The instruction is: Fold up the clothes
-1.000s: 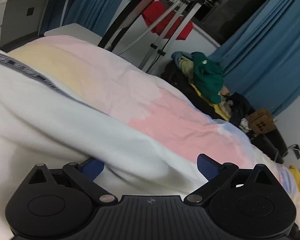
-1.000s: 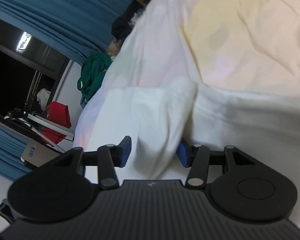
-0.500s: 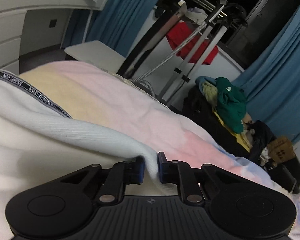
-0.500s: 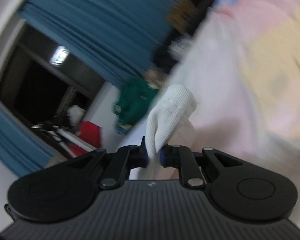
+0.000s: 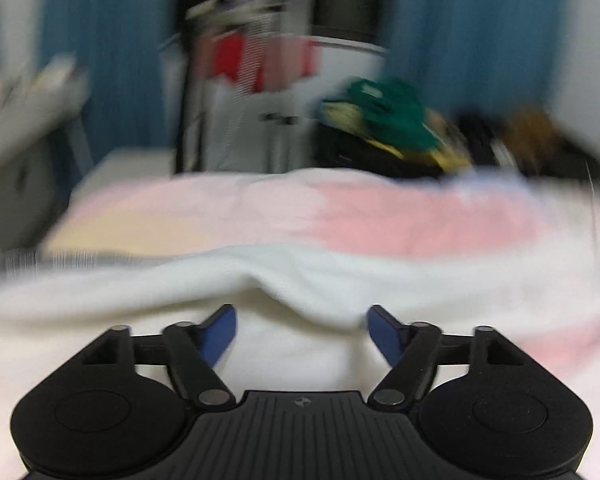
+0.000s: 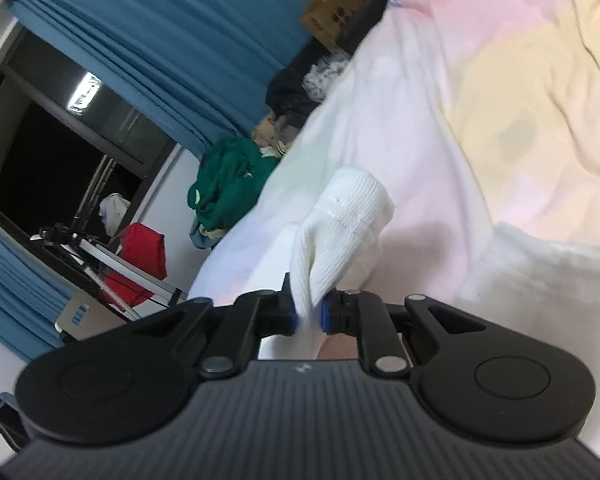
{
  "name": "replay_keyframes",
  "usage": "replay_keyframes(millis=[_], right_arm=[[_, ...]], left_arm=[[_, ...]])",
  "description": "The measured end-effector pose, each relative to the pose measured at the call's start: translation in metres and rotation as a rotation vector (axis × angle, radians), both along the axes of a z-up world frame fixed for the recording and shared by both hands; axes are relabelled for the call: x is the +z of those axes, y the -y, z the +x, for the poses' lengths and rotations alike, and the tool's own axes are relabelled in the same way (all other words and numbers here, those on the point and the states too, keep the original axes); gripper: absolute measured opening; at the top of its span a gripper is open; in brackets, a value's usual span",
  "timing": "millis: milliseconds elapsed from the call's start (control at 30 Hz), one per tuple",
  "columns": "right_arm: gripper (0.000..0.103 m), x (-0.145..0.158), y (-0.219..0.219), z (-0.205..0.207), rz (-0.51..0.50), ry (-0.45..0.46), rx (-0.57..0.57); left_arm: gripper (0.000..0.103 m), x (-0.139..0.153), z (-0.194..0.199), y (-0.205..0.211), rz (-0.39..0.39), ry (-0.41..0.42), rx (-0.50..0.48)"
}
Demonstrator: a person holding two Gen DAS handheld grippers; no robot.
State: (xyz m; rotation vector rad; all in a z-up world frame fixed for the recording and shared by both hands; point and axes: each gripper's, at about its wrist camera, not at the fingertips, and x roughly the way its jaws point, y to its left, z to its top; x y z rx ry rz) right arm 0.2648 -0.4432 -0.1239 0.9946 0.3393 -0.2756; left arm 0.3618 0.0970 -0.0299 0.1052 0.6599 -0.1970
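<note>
A white ribbed garment (image 5: 300, 280) lies across a bed with a pastel pink, yellow and blue cover (image 5: 400, 220). In the blurred left wrist view my left gripper (image 5: 302, 330) hangs just over a raised fold of it. Its jaws are opening, the blue pads stand well apart and the fold lies between them untouched. In the right wrist view my right gripper (image 6: 308, 316) is shut on a ribbed cuff of the white garment (image 6: 340, 220), which bunches up above the pads, lifted off the cover (image 6: 520, 120).
Beyond the bed's far edge are a pile of clothes with a green garment (image 5: 392, 116) on top, a metal rack with a red cloth (image 6: 144, 256), blue curtains (image 6: 140, 40), a dark window and a cardboard box (image 6: 332, 12).
My left gripper closed on a fold of the white garment, then let it go and rolled level. My right gripper shut on the cuff and has lifted it a little.
</note>
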Motion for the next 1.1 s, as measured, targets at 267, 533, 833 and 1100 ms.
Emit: replay_keyframes(millis=[267, 533, 833, 1100], right_arm=[[0.014, 0.012, -0.008, 0.004, -0.019, -0.01, -0.007], [0.013, 0.058, -0.019, 0.099, -0.113, -0.133, 0.04], [0.011, 0.164, -0.029, 0.112, -0.235, 0.246, 0.087], [0.011, -0.003, 0.025, 0.054, -0.019, -0.204, 0.022]], left_arm=[[0.065, -0.046, -0.016, 0.067, 0.38, 0.023, -0.233], [0.007, -0.019, 0.014, 0.044, 0.129, 0.019, -0.124], [0.007, 0.03, -0.022, -0.024, -0.166, 0.132, -0.228], [0.007, -0.033, -0.056, 0.002, -0.039, -0.015, -0.296]])
